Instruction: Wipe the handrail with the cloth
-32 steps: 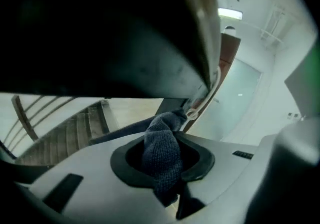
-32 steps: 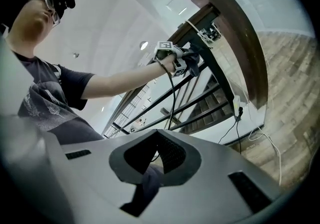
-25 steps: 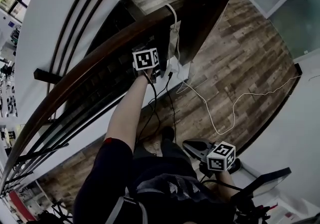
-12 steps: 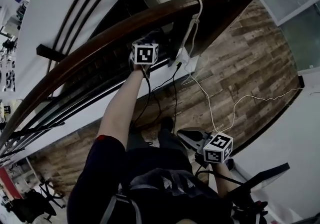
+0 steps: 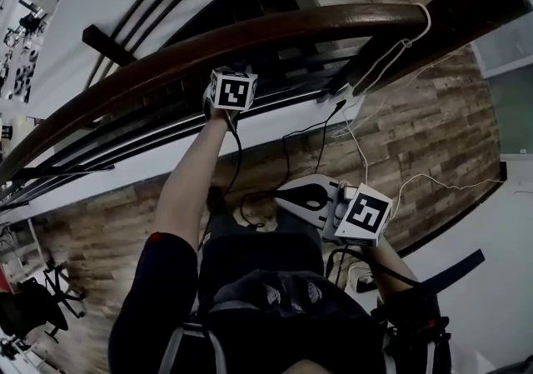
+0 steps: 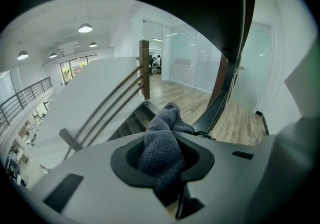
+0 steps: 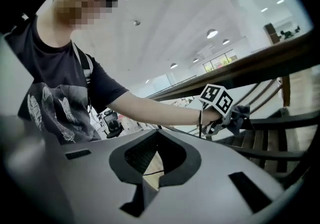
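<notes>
In the head view, your left gripper (image 5: 231, 91) sits just under the dark, curved handrail (image 5: 275, 29). In the left gripper view, its jaws pinch a grey knitted cloth (image 6: 161, 150). In the right gripper view, your right gripper (image 7: 149, 167) has its jaws narrowly apart, holding nothing.

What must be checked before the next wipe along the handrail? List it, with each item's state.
1. Cloth clamped in the left tongs: ok.
2. Cloth sticking out past the tongs: ok.
3. Cloth touching the handrail: not ok, it seems; the right gripper view shows it just below the rail.
4. Right tongs clear of the rail: ok; open, empty, held low.
5. Path along the rail: not ok toward the post, where a white cord loops over the rail.
</notes>
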A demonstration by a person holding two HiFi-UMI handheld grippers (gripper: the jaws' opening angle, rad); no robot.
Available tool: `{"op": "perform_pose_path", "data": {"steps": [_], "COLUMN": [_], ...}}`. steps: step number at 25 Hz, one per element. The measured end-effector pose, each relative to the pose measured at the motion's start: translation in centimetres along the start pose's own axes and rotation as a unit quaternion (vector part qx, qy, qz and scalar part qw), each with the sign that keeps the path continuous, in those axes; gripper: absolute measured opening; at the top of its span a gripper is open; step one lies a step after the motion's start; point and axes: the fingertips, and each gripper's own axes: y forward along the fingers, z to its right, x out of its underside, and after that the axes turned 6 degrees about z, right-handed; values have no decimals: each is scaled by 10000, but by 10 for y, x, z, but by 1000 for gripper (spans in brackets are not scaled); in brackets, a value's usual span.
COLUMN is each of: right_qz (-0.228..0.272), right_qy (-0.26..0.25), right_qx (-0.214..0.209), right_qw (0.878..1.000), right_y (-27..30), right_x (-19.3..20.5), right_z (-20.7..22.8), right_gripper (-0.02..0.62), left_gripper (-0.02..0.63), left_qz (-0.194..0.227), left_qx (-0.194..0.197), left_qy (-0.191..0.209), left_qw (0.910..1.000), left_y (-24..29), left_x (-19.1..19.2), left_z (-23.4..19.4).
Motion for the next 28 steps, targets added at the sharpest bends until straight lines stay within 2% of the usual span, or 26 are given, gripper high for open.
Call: {"op": "perform_pose_path", "data": {"steps": [3,7,12,14,16,20,23,26,28], "right_qz": [-262,-179,-144,-141,-194,-593,-762,-789,-832], "right_qy": [-224,-335,-359,-367,-346,-389,-495,-329,-135], "right_qx": [-15,-101,-519,-811,-1170,-1777,-1828,-1725,-1736], "right_qw": [9994,9992,9979,9959,9923,9815,9789,9813,9812], "right_y": [68,147,193,206,217,242,271,308,340], "right_x": [-10,-29,-35,-33,-27,-11,-14,-21,-23], "right_z": [-14,-37,-61,-67,-74,-87,-97,-97,-103], "right_gripper": [5,5,5,5,5,5,5,5,5], "left_gripper": [91,91,91,91,91,91,91,91,91], "left_qz": [-38,-29,-71,-90,-146,-300,-353,-369,-494], "left_qx": [-152,-428,-865,-1114,-1421,-1995,-2387,-2804,-2966], "left_qy": [200,614,591,624,633,389,245,229,465], "left_qw": [9997,9972,9945,9918,9877,9787,9701,9589,9526], "left_y": [-51,-111,-168,-191,-211,-252,-291,-330,-359], "left_x": [26,61,103,116,130,157,181,204,229], "left_z": [-64,-146,-232,-265,-296,-362,-419,-477,-507]}}
